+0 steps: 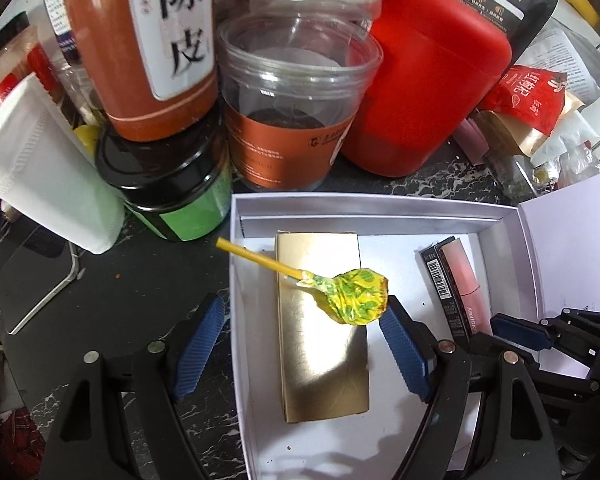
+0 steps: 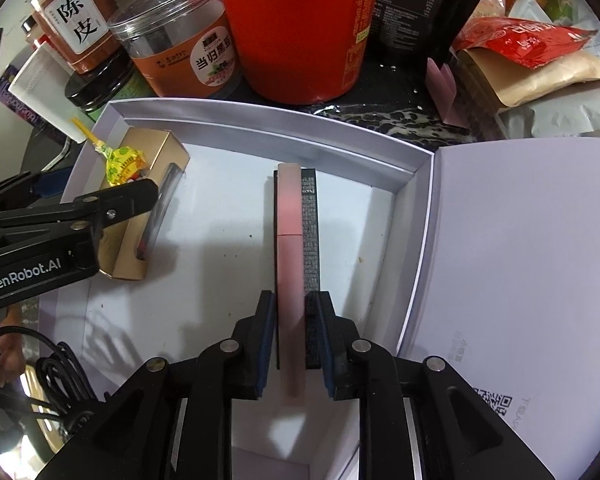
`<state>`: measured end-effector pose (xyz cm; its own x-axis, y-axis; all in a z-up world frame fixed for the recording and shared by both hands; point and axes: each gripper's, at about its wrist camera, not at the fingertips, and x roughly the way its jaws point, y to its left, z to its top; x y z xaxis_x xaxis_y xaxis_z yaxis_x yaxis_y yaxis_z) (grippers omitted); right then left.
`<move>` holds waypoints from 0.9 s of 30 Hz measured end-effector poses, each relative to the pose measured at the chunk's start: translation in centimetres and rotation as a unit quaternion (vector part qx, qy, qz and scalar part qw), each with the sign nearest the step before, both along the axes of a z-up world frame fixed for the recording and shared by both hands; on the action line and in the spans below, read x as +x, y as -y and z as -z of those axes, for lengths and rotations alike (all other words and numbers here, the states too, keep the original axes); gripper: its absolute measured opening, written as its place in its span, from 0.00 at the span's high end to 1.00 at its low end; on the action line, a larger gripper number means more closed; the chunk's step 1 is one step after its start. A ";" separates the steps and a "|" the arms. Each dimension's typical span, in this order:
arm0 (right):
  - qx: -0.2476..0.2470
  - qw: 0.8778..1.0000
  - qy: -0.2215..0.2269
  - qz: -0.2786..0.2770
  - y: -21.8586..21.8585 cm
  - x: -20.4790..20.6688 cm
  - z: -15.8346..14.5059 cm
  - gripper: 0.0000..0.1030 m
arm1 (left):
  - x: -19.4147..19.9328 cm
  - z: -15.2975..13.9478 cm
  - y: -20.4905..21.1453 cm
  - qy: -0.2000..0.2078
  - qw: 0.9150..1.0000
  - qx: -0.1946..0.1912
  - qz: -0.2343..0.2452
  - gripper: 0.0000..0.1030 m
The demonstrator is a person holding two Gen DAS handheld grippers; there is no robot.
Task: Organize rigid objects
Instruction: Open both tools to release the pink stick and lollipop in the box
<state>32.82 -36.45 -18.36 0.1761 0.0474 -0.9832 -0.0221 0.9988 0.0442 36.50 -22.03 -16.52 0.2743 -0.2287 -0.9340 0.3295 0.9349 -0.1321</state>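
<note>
Matte white cardboard box (image 1: pixel 380 204) on the dark marbled bench (image 1: pixel 140 300), hinged lid (image 2: pixel 520 240) laid flat to its right. Inside at left, a brushed-gold rectangular carton (image 1: pixel 324 360) lying flat; across its top, a lollipop (image 1: pixel 352 294) in crinkled yellow-green foil, yellow stick jutting over the box wall. Left gripper (image 1: pixel 300 344) spread wide, ribbed blue pads either side of the lollipop head, right pad just beside the wrapper, contact impossible to judge. Right gripper (image 2: pixel 291 344) clamped on a smooth pink lip-gloss tube (image 2: pixel 289 248) and the black printed carton (image 2: pixel 311 240) pressed against it, both held lengthwise near the box's right wall. Crowded behind the box: clear plastic jar (image 1: pixel 296 100) with copper label, green jar (image 1: pixel 180 200) with black lid, glossy red canister (image 1: pixel 428 80). Only from the right wrist: a cut-out window in the gold carton's side and a QR code printed on the lid. Only from the left wrist: the barcode on the black carton.
</note>
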 end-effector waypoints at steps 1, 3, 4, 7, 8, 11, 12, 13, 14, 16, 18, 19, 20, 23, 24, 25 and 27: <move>0.001 1.000 -0.002 0.003 0.2 0.0 -0.1 0.77 | 0.0 -0.2 0.0 0.003 1.000 0.003 0.000 0.23; 0.005 1.000 -0.002 0.007 0.4 -0.2 -0.6 0.77 | -0.2 -0.6 0.1 0.009 1.000 0.008 0.003 0.23; 0.006 1.000 0.000 0.008 0.4 -0.3 -0.7 0.77 | -0.3 -0.8 0.0 0.008 1.000 0.009 0.005 0.23; 0.005 1.000 0.002 0.012 0.3 -0.6 -1.4 0.77 | -0.5 -1.3 -0.2 0.006 1.000 0.008 0.008 0.23; 0.006 1.000 0.002 0.012 0.2 -0.7 -1.5 0.77 | -0.6 -1.6 -0.2 0.009 1.000 0.010 0.009 0.23; 0.007 1.000 0.004 0.012 0.1 -1.2 -2.2 0.77 | -0.9 -2.5 0.0 0.020 1.000 0.013 0.012 0.23; 0.007 1.000 0.004 0.010 -0.1 -0.8 -2.4 0.77 | -1.0 -2.8 -0.1 0.022 1.000 0.011 0.012 0.23; 0.007 1.000 0.006 0.009 -0.3 -1.0 -2.7 0.77 | -1.1 -3.1 -0.1 0.023 1.000 0.009 0.011 0.23; 0.007 1.000 0.007 0.008 -0.7 -1.0 -3.2 0.77 | -1.2 -3.4 -0.1 0.025 1.000 0.008 0.010 0.23; 0.007 1.000 0.009 0.006 -1.1 -1.1 -4.0 0.77 | -1.5 -4.0 -0.3 0.028 1.000 0.006 0.008 0.23; 0.005 1.000 0.012 0.006 -0.8 -1.0 -4.4 0.77 | -1.8 -4.8 -0.5 0.031 0.999 0.002 0.006 0.23; 0.004 1.000 0.015 0.005 -0.8 -1.1 -4.8 0.77 | -1.9 -5.3 -0.6 0.034 0.999 0.001 0.006 0.23; 0.003 1.000 0.018 0.005 -0.9 -1.2 -5.4 0.77 | -2.1 -5.8 -0.8 0.037 0.999 0.001 0.003 0.23; 0.002 1.000 0.026 0.003 -1.2 -1.5 -6.8 0.77 | -2.6 -7.3 -1.3 0.045 0.999 -0.006 -0.003 0.23; 0.001 1.000 0.030 0.003 -1.3 -1.7 -7.3 0.77 | -2.8 -7.9 -1.6 0.048 0.999 -0.007 -0.004 0.23; 0.001 0.999 0.032 0.002 -1.4 -1.9 -7.6 0.77 | -3.1 -8.4 -1.9 0.051 0.999 -0.008 -0.005 0.23; 0.001 0.999 0.037 0.001 -1.6 -2.4 -8.5 0.77 | -3.6 -9.4 -2.3 0.058 0.998 -0.009 -0.005 0.23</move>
<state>30.40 -34.85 -9.91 0.2486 0.0493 -0.9673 -0.0232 0.9987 0.0450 32.86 -19.74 -7.11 0.3826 -0.2411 -0.8919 0.3334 0.9363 -0.1102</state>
